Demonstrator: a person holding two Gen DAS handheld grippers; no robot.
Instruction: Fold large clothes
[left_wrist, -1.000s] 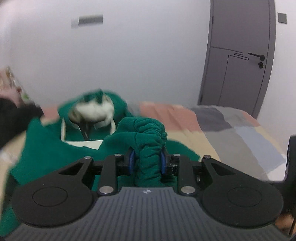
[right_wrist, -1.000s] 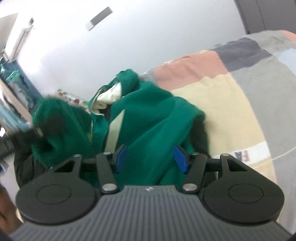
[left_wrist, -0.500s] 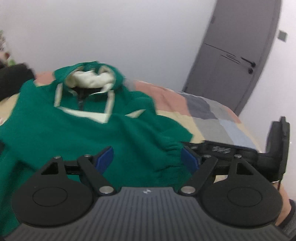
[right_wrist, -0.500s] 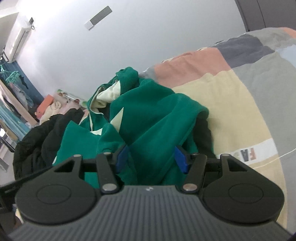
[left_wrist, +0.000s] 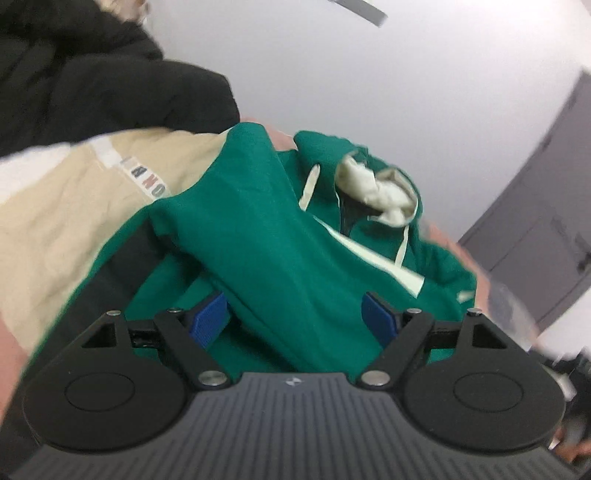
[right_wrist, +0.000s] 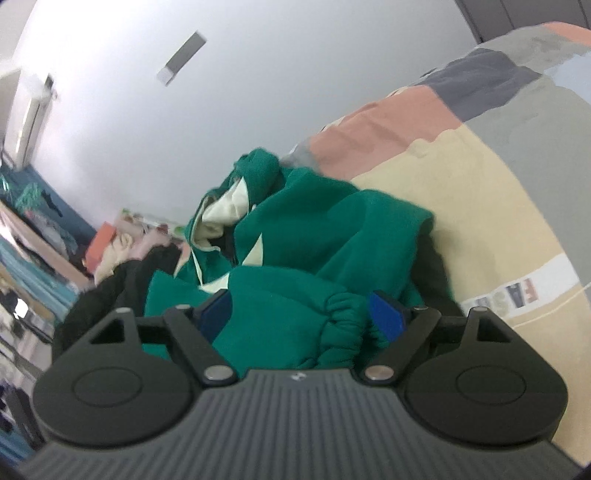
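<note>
A green hoodie (left_wrist: 280, 236) with a cream-lined hood (left_wrist: 376, 188) lies on the patchwork bed cover (left_wrist: 62, 210). One sleeve is folded across its body. My left gripper (left_wrist: 295, 317) is open above the folded sleeve, holding nothing. In the right wrist view the hoodie (right_wrist: 332, 236) lies bunched, with its ribbed sleeve cuff (right_wrist: 340, 325) between my blue pads. My right gripper (right_wrist: 301, 312) is open just over that cuff.
A black garment (left_wrist: 92, 70) is piled at the left end of the bed and also shows in the right wrist view (right_wrist: 118, 284). A grey door (left_wrist: 543, 229) stands at the right. Shelves with clutter (right_wrist: 33, 236) line the far left wall.
My left gripper let go of the sleeve cuff, opened, and swung left over the hoodie. The sleeve now lies across the hoodie's body. My right gripper stayed open and tilted.
</note>
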